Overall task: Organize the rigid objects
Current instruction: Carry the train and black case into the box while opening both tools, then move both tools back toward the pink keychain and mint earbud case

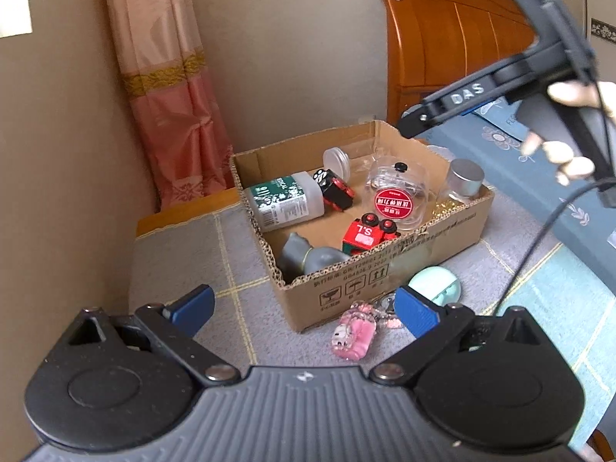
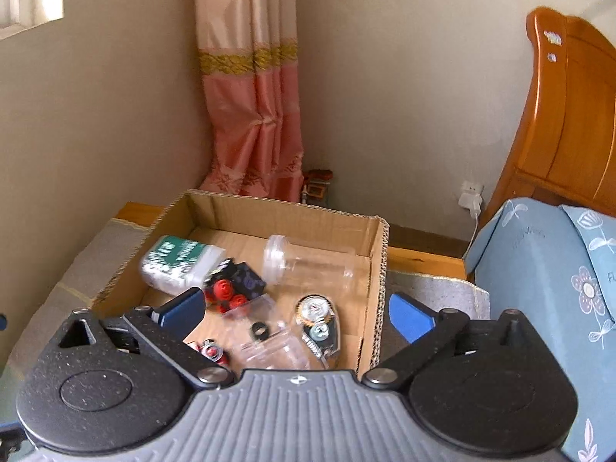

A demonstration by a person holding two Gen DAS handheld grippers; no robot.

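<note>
An open cardboard box [image 1: 385, 269] stands on the grey checked cloth. In it are a white bottle with a green label [image 1: 285, 204], a black-and-red toy car [image 1: 335, 188], a red toy car [image 1: 365, 235], a grey figurine [image 1: 308, 258], a clear tub with a red label [image 1: 396, 202] and a silver-capped jar [image 1: 464, 181]. My left gripper [image 1: 304, 310] is open in front of the box, above a pink charm [image 1: 354, 337]. My right gripper [image 2: 296, 312] is open over the box [image 2: 379, 269], holding nothing; the jar [image 2: 317, 319] is below it.
A mint green round case [image 1: 435, 285] lies by the box's front right. One finger [image 1: 454, 102] of the right gripper and a hand show over the box's far right corner. A wall and pink curtain [image 2: 254, 115] stand behind, a wooden headboard [image 2: 569, 115] and blue bedding at the right.
</note>
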